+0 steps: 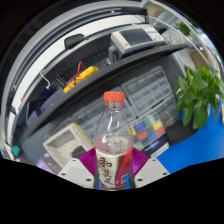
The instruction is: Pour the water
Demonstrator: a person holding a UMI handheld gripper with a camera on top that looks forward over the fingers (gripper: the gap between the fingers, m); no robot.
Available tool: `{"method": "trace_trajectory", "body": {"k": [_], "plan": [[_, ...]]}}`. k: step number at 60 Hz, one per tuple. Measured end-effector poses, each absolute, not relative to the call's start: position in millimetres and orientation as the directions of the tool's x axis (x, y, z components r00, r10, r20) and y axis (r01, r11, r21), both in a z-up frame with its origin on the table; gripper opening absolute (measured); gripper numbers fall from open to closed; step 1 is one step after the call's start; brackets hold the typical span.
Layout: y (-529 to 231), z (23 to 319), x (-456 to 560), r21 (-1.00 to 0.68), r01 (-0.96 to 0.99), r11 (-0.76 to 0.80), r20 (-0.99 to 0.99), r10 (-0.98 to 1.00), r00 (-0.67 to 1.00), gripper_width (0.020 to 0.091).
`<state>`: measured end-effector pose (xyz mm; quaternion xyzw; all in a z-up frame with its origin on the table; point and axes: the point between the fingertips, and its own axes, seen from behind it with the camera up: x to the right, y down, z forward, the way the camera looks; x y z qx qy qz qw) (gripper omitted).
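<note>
A clear plastic bottle [113, 140] with a red cap and a white label with dark characters stands upright between my fingers. My gripper [112, 167] is shut on the bottle's lower body, with the purple pads [88, 161] pressing on its left and right sides. The view is tilted, and the bottle appears lifted off the table. Its base is hidden below the fingers. No cup or other vessel for the water shows.
A dark desk edge [110, 70] runs diagonally behind the bottle, with a microwave-like white box [135, 38] and yellow items [80, 78] on it. A green plant [202, 95] stands at the right. Drawers and coloured bins [150, 128] lie beyond the bottle.
</note>
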<state>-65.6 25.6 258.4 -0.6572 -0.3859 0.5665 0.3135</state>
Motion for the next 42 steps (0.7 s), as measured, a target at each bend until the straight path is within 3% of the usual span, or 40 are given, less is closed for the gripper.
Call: {"method": "trace_trajectory", "body": {"k": [11,31,42], "plan": [[93,207,-69,-0.958,0.187,-0.215,-0.184,0.968,0.170,0.0414],[109,93,-63,-0.938,0.343,-0.055,-0.005,0.989,0.145,0.0432],[110,100,-60,-0.965,0.251,-0.077,-0.041,0.988,0.147,0.0433]]}}
